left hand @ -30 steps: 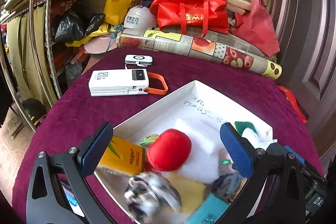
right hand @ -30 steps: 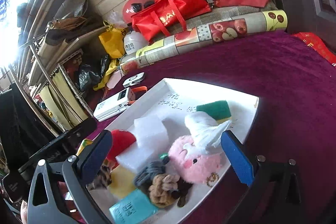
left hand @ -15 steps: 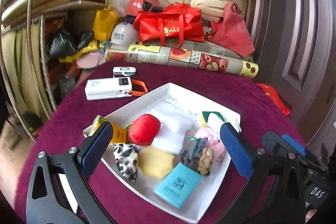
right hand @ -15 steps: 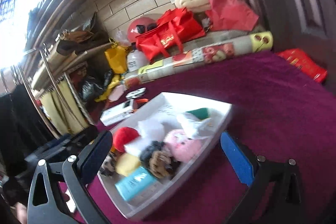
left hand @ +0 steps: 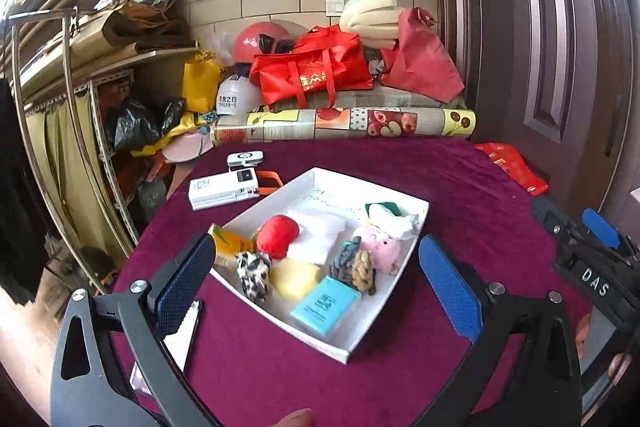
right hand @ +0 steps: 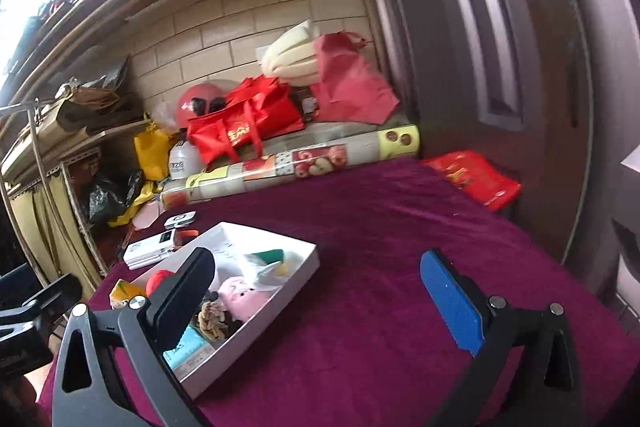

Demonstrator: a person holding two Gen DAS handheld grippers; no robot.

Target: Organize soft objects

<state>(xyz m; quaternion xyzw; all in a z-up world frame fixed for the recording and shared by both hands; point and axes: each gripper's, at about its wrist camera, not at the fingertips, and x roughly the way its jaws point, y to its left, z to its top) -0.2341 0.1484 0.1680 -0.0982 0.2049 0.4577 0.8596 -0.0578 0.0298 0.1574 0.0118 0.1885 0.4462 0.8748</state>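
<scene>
While hanging above the purple cloth (left hand: 460,195), gaping wide and gripping nothing: left gripper (left hand: 316,285), right gripper (right hand: 320,291). Sitting packed in the white tray (left hand: 416,211): red ball (left hand: 278,233), pink plush (left hand: 380,245), teal packet (left hand: 324,305).

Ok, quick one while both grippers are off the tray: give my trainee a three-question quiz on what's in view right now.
1. True or false: the left gripper is shut on the red plush ball.
2. Multiple choice: in the white tray, what lies nearest the camera in the left wrist view? A) pink plush toy B) teal packet C) green-and-white cloth
3. Fill in: the white power bank lies ______ the tray, on the purple tablecloth.

Key: 1 false, its jaws stand wide open with nothing between them; 2 B; 3 outside.
</scene>
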